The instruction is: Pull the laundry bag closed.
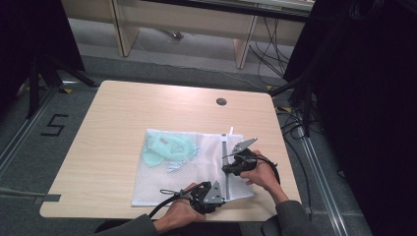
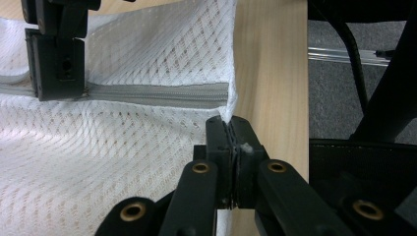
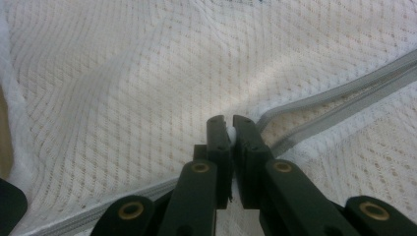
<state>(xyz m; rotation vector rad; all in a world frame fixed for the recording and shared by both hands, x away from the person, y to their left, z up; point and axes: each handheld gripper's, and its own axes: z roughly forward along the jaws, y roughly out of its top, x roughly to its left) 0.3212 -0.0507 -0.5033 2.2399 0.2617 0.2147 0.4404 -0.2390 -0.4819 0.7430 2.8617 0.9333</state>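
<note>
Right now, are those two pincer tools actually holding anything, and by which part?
Yes. The left gripper pinches the white mesh bag at its corner, beside the zipper's end. The right gripper is shut on the bag at the zipper, farther along.

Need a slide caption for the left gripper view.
Left gripper shut on the corner of a white mesh laundry bag at its grey zipper's end; right gripper on the zipper line.

You're working at a light wooden table (image 1: 123, 123) with a round grommet (image 1: 221, 102) near its far edge — beyond it, pale shelving (image 1: 187, 24), trailing cables (image 1: 268, 51) (right side) and a floor-marked "5" (image 1: 54, 125).
</note>
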